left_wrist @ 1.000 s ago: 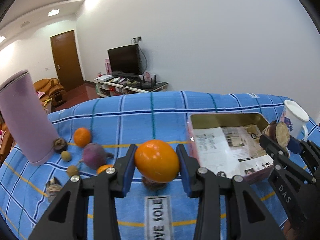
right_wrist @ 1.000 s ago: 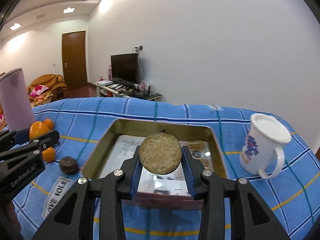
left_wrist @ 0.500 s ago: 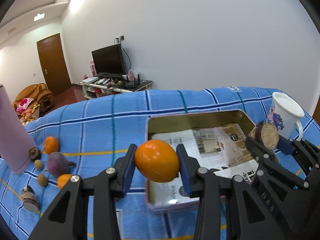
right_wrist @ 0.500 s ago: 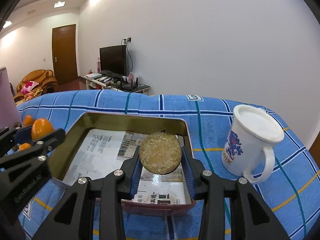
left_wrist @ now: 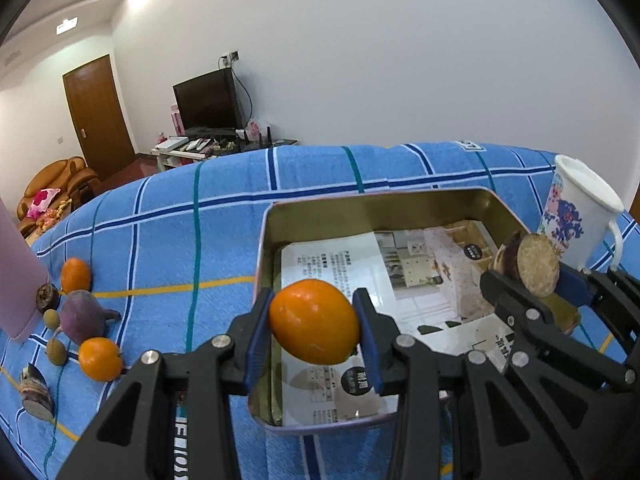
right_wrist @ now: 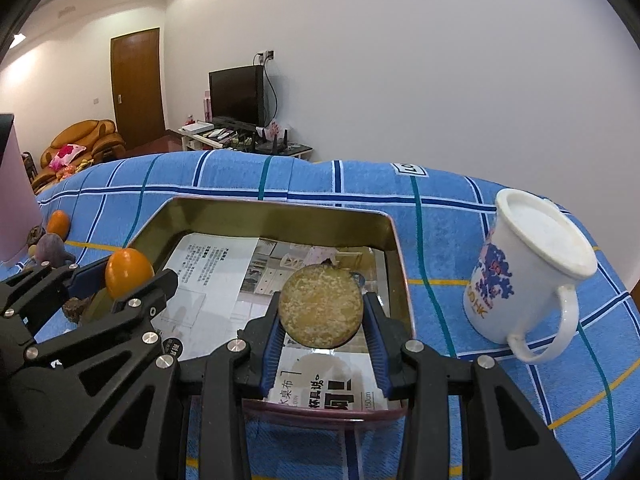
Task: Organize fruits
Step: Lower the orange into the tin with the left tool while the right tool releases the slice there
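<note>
My left gripper is shut on an orange and holds it over the near left part of a gold metal tin lined with printed paper. My right gripper is shut on a halved brown fruit, cut face toward the camera, over the tin's near right part. Each gripper shows in the other view: the right one and the left one. More fruit lies on the blue cloth at left: two oranges, a purple fruit and small brown ones.
A white mug with a blue print stands right of the tin. A tall pink cup stands at the far left by the loose fruit. A halved fruit lies near the cloth's front left. The blue checked cloth covers the table.
Both grippers have moved right and forward with their fruit, from beside and before the tin to over its near part. The tin and mug look closer.
</note>
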Available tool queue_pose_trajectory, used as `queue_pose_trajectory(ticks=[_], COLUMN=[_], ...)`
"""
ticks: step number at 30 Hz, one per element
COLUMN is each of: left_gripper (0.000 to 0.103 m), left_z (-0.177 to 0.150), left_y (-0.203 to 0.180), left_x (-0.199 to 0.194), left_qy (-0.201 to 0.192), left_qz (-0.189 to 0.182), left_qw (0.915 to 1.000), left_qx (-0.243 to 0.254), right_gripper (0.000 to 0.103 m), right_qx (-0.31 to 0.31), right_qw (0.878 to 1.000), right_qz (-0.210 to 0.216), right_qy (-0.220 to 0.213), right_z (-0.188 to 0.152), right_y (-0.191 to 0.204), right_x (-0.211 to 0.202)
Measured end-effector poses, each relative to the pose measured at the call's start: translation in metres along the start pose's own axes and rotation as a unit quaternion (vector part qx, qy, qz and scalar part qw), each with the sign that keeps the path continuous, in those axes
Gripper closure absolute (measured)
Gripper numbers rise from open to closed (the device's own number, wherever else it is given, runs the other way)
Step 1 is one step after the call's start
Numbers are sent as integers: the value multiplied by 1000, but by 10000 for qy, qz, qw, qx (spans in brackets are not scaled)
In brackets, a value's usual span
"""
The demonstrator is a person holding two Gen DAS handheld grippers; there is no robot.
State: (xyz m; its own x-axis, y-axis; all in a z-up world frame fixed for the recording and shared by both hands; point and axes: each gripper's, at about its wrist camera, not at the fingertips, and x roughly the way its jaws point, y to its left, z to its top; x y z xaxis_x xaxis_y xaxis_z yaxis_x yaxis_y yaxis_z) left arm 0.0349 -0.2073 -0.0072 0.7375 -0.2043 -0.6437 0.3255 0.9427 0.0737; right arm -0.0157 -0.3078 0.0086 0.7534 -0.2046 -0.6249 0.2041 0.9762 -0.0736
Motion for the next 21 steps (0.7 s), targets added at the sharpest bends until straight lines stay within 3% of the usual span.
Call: queue_pose_trajectory(ticks=[12,18,19,20,21], left_gripper=[58,52,45,29,21], left_z=[0,-4,-5,-5,-6], left_y=[-4,-1,0,2,6], left_x=[0,-11,-15,-17,-20], left_qy=[-59,-232,-289,-338,-422], left_qz=[88,3,20,171,424], left_qw=[9999,9997,9996,9992,9980], left_qx=[33,-22,-55,-107,-222], right_gripper=[61,60,60,60,60], right_qx=[21,94,117,142,179], right_qw=[10000,9999,9999,9998,9997], right_qz=[43,-10,-25,-43,-100], right_qy=[-26,-51,-71,-94,-133], right_z=[1,1,2,2,2], right_y=[1,-1,-2,-2,-3], right_x=[3,2,1,0,-2])
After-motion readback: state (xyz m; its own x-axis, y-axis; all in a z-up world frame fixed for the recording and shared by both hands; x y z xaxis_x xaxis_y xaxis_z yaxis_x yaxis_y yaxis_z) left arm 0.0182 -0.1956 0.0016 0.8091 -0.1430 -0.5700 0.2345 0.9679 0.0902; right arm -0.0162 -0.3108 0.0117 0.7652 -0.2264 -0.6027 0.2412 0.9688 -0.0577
